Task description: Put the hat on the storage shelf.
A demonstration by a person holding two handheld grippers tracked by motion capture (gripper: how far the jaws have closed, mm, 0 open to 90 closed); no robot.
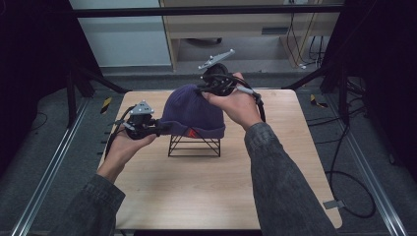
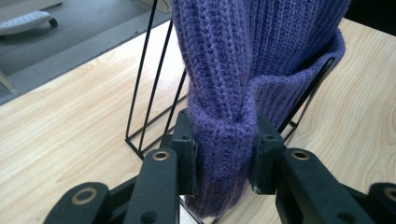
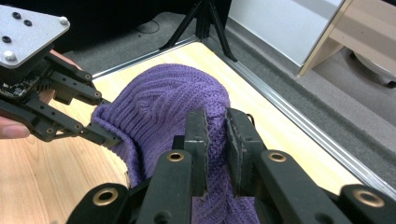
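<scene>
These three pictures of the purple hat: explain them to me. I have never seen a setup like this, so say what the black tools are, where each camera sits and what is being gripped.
No robot here: a person holds a hand tool with a two-jaw claw in each hand. The high view looks down on a wooden table from above the person's side. The other two pictures come from cameras riding on the claws.

On the table stands a black wire stand with a purple knitted hat draped over it.

The left claw is shut on a fold of the hat's cuff, seen close up in the left gripper view. The right claw sits at the hat's top with a narrow gap between its jaws; whether it pinches any knit I cannot tell.
</scene>
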